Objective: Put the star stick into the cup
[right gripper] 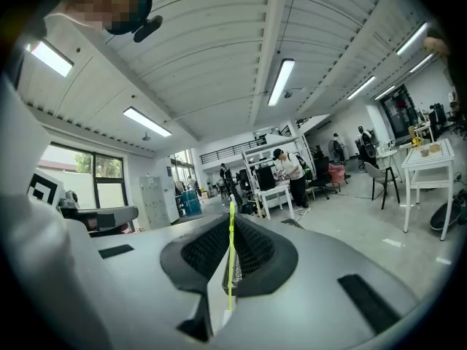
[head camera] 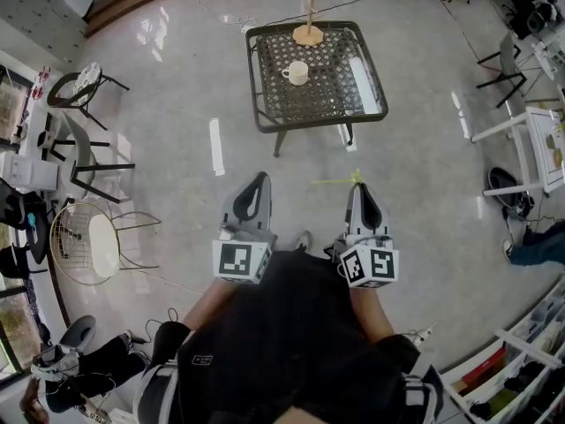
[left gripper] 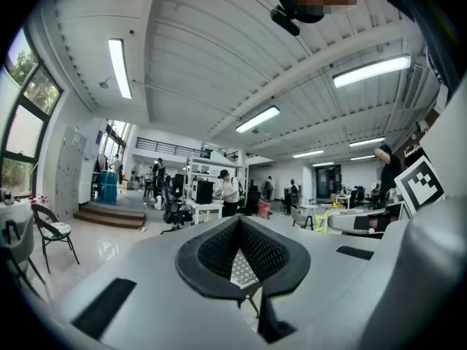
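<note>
A white cup [head camera: 297,72] stands near the middle of a black mesh table [head camera: 265,104] ahead of me, with a wooden stand [head camera: 308,32] behind it at the far edge. My right gripper [head camera: 359,187] is shut on a thin yellow-green star stick [head camera: 334,182], which pokes out sideways to the left. In the right gripper view the stick [right gripper: 232,257] runs upright between the pads of that gripper [right gripper: 232,221]. My left gripper [head camera: 257,182] is beside it, shut with nothing in it; its jaws [left gripper: 239,223] meet at the tip. Both grippers are well short of the table.
A wire chair [head camera: 93,241] and dark chairs [head camera: 84,153] stand at the left. A white table [head camera: 534,144] and shelving [head camera: 516,360] are at the right. White tape strips [head camera: 216,146] mark the floor. People stand at desks [right gripper: 288,173] far off.
</note>
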`<state>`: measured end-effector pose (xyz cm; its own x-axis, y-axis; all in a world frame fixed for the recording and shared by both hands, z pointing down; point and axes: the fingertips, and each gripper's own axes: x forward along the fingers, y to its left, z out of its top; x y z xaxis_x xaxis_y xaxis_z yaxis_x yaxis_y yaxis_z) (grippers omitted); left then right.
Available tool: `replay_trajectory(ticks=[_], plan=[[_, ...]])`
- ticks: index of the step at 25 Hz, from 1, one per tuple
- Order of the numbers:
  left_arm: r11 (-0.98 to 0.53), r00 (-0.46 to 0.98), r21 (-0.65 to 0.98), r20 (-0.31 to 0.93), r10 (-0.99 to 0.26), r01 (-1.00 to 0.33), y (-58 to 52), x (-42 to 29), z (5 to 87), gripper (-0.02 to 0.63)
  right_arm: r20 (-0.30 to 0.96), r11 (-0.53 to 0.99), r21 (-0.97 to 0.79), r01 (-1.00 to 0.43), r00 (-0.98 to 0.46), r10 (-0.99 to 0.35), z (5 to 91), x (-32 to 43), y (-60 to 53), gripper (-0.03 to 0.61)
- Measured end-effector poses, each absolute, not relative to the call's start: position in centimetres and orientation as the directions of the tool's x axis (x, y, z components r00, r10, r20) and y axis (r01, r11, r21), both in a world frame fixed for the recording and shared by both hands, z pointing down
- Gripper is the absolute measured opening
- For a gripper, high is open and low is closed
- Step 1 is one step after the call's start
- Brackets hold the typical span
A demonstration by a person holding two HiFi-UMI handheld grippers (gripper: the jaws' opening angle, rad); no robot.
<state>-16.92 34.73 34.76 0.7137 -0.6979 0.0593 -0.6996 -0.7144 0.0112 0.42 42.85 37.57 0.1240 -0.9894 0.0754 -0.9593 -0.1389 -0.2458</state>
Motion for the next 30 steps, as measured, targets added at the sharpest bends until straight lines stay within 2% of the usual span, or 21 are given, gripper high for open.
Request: replay_trajectory(ticks=[16,30], plan=[[-0.672,0.669,-0.002,0.092,-0.737,-0.740,33.8,-12.9,36.3,0.017,0.089,-0.097,-0.258,-0.961,0.076,-0.993,39.5,5.2,40.6,0.021],[-0.660,0.661,0.037,0.084,-0.746,-0.750,19.4,-10.5,37.3,0.017,0.103,-0.104,-0.227,-0.968,0.082,-0.991,39.9,8.0,26.5,0.021]])
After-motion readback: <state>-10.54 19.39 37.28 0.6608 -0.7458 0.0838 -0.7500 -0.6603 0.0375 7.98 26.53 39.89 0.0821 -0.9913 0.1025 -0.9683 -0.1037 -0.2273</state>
